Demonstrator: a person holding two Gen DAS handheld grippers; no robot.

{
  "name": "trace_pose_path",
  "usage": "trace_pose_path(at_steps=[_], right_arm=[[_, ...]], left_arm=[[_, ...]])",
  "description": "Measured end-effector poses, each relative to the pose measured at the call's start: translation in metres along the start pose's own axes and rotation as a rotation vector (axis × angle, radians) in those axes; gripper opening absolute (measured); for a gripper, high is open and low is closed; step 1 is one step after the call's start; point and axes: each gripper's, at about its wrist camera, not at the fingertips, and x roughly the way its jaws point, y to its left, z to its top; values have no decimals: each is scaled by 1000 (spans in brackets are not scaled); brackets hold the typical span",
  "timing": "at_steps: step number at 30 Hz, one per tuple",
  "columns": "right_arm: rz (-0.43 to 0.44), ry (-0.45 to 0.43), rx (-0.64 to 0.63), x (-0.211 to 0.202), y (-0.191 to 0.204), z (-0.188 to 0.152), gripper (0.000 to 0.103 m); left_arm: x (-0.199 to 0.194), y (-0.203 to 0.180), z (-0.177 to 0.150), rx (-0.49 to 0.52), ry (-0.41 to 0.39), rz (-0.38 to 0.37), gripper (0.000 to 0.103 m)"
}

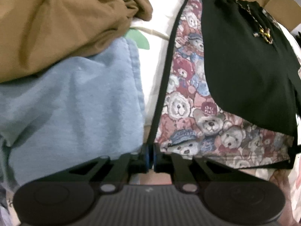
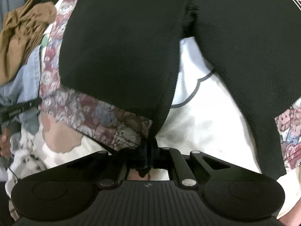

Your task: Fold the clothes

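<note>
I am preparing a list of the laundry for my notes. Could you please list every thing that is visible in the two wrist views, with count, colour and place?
teddy-bear garment: one, black with pink, red and blue bear print, spread on the bedding, held at its lower edge.
blue garment: one, light blue, left of the teddy-bear garment.
brown garment: one, brown, crumpled, lying partly on the blue garment.
bedding: one, white with printed shapes, under all the clothes.
cardboard: brown, beyond the clothes; count unclear.
left hand-held gripper: one, black, shut on the black edge of the teddy-bear garment.
right hand-held gripper: one, black, shut on the garment's black fabric.
</note>
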Motion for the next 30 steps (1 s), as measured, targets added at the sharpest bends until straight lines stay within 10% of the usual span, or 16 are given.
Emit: trace_pose_path(at_steps=[10, 19, 30], right_arm=[[-63, 22, -106, -12, 5, 2, 4], [-182, -128, -285, -88, -6, 42, 43], [-353, -204, -334, -146, -75, 98, 48]], left_arm=[[-22, -37, 9, -45, 13, 25, 11], [-57, -36, 45, -49, -122, 25, 52], [-55, -48, 87, -63, -197, -2, 65]])
